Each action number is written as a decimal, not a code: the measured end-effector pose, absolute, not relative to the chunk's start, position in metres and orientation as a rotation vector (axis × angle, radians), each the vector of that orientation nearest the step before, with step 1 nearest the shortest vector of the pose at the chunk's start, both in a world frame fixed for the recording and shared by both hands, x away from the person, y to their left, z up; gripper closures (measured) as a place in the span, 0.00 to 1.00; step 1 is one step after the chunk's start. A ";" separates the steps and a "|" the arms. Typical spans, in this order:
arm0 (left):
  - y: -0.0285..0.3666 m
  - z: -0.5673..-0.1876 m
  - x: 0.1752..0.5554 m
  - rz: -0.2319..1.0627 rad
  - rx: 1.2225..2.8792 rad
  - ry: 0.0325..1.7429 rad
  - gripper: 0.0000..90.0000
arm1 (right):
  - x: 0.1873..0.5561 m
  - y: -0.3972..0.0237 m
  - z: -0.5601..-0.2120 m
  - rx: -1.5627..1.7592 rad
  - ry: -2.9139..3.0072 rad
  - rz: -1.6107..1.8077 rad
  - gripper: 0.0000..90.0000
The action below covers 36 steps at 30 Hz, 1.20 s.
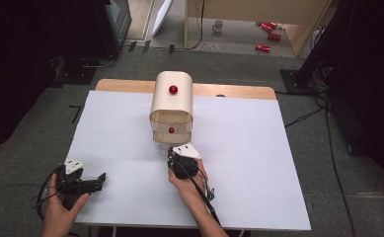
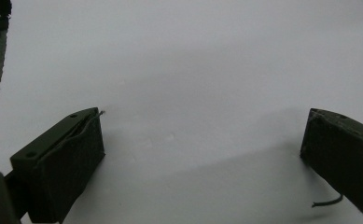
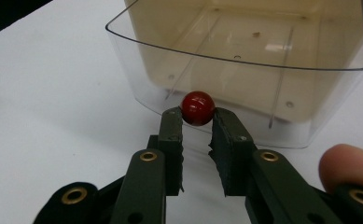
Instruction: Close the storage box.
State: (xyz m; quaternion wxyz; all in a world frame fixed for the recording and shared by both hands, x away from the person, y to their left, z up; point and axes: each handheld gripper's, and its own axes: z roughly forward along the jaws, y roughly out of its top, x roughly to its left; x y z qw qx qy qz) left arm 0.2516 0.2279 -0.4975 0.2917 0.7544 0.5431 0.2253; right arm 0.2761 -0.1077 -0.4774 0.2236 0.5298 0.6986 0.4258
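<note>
White worktop (image 1: 258,163) carries a light, rigid plastic drawer (image 3: 244,70) near its far edge. Its small, slippery red knob (image 3: 198,108) is pinched by the right tool (image 3: 197,122), the 1 sound hold. The left tool (image 2: 202,154) is held wide open, empty, at the near left corner.

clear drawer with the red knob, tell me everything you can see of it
The drawer is a see-through plastic tray with rounded corners and a thin rim, empty inside. It is pulled partway out of a cream, round-topped cabinet standing on the white table. A glossy red knob sits low on its front wall. The right gripper is shut on that knob, one jaw on each side. Its bottom appears to lie just above the table.
</note>
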 end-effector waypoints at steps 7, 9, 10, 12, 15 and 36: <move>0.228 -0.497 0.252 0.601 2.011 1.448 0.00 | 0.284 -0.108 -0.477 1.465 1.924 1.171 0.84; 0.228 -0.497 0.252 0.601 2.011 1.448 0.00 | 0.287 -0.108 -0.477 1.467 1.924 1.170 0.84; 0.228 -0.497 0.252 0.601 2.011 1.448 0.00 | 0.287 -0.108 -0.477 1.467 1.924 1.170 0.84; 0.228 -0.497 0.252 0.601 2.011 1.447 0.00 | 0.289 -0.108 -0.477 1.465 1.922 1.166 0.84; 0.228 -0.497 0.252 0.601 2.011 1.448 0.00 | 0.291 -0.107 -0.477 1.466 1.921 1.165 0.83; 0.228 -0.497 0.252 0.601 2.011 1.448 0.00 | 0.290 -0.122 -0.475 1.400 1.983 1.210 0.24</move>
